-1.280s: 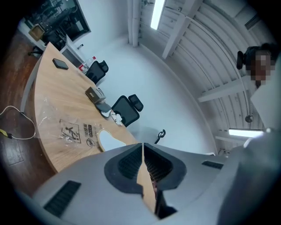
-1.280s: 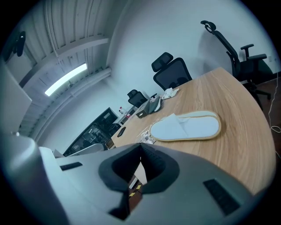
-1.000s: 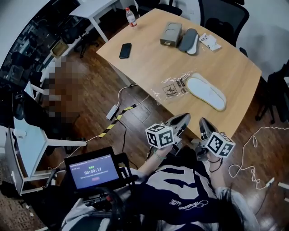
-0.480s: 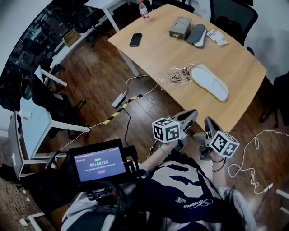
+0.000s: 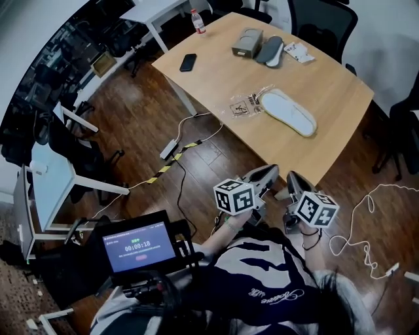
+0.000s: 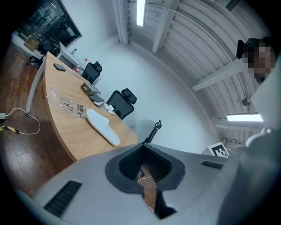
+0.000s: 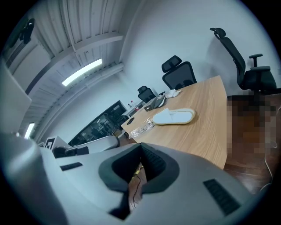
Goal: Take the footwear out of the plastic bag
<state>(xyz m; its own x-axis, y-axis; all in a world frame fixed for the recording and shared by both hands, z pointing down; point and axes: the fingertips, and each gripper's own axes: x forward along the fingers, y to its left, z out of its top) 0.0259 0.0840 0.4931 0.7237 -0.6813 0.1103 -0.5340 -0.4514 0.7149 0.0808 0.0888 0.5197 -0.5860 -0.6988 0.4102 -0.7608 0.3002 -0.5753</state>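
Observation:
A white slipper [image 5: 288,112] lies bare on the wooden table [image 5: 340,98], with the crumpled clear plastic bag [image 5: 245,105] just left of it. Both also show in the left gripper view as slipper [image 6: 102,126] and bag [image 6: 66,104], and in the right gripper view as slipper [image 7: 174,116] and bag [image 7: 142,127]. My left gripper [image 5: 267,173] and right gripper [image 5: 292,178] hover side by side over the floor, short of the table's near edge. Each is shut and holds nothing: left gripper [image 6: 147,178], right gripper [image 7: 136,169].
At the table's far end lie a grey slipper [image 5: 270,51], a cardboard box [image 5: 247,42], a white card [image 5: 298,52], a phone [image 5: 188,62] and a bottle [image 5: 197,21]. Cables [image 5: 183,141] and a power strip [image 5: 168,148] lie on the floor. Black chairs [image 5: 321,19] stand behind.
Both grippers have drawn a little back from the table's near edge, still shut and empty. The slipper and bag lie where they were.

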